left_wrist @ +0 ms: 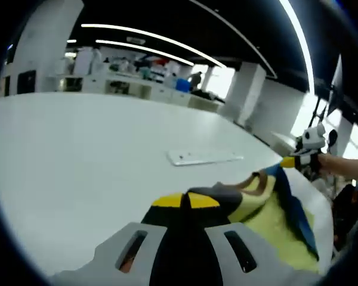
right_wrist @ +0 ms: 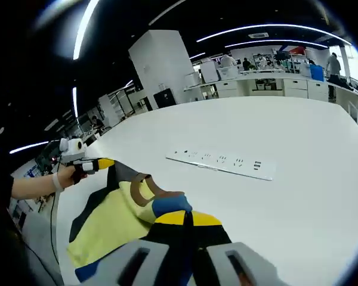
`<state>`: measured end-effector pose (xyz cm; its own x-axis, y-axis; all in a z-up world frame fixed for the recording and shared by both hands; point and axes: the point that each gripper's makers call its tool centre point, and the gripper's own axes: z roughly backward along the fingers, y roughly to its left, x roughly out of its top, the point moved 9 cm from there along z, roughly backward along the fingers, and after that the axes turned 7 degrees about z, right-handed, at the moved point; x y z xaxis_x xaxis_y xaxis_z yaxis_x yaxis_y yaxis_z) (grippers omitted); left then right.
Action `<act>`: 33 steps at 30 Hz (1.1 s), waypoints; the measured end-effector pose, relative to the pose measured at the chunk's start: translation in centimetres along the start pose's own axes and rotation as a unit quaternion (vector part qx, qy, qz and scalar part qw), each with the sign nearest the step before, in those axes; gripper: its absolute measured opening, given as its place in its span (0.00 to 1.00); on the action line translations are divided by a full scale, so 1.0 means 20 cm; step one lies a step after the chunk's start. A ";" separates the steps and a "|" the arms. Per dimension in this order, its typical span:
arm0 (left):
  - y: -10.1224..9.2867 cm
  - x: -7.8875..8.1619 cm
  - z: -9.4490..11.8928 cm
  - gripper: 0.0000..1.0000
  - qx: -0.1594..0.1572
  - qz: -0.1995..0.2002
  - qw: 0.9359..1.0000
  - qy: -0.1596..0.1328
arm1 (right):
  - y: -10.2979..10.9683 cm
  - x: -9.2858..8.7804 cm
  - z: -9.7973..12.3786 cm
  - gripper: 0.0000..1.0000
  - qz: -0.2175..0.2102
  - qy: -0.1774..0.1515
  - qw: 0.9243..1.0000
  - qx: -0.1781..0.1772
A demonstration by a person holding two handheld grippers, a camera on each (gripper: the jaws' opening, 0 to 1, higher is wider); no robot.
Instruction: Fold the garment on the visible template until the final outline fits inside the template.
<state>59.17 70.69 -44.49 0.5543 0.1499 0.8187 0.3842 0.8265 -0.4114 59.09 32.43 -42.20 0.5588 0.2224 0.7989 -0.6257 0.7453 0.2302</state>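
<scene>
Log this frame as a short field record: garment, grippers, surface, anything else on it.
garment: yellow garment with dark and blue panels and a brown collar, lifted off the table
left gripper: shut on the garment's edge
right gripper: shut on the garment near the collar
surface: white table
other item: white power strip lying flat, apart from the garment
template: cannot tell

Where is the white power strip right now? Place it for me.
The white power strip lies flat on the white table, beyond the garment held by both grippers; in the left gripper view it sits mid-table past the garment.
</scene>
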 end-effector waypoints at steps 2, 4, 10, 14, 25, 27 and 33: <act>0.03 -0.03 -0.03 0.00 0.013 0.000 1.000 0.012 | -0.02 -0.01 -0.03 0.00 -0.003 0.013 1.000 -0.006; 0.05 -0.04 -0.06 0.00 0.024 -0.004 0.999 0.025 | -0.04 -0.01 -0.07 0.00 0.000 0.022 1.000 -0.009; 0.09 -0.06 -0.12 0.00 0.042 -0.010 0.998 0.041 | -0.09 -0.05 -0.15 0.00 0.014 0.060 0.998 -0.021; 0.09 -0.08 -0.14 0.00 0.049 -0.017 0.998 0.048 | -0.10 -0.06 -0.19 0.00 0.010 0.070 0.997 -0.022; 0.11 -0.08 -0.17 0.00 0.053 -0.011 0.998 0.045 | -0.11 -0.09 -0.20 0.00 -0.002 0.083 0.996 -0.031; 0.11 -0.08 -0.17 0.00 0.053 -0.008 0.998 0.044 | -0.11 -0.09 -0.19 0.00 -0.002 0.084 0.996 -0.031; 0.11 -0.08 -0.16 0.00 0.054 -0.009 0.998 0.045 | -0.10 -0.09 -0.20 0.00 0.000 0.086 0.996 -0.031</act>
<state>61.46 70.46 -48.05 0.6131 0.0887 0.7850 0.3167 0.8827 -0.3471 61.48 32.92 -46.33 0.6476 0.3227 0.6903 -0.5939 0.7813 0.1920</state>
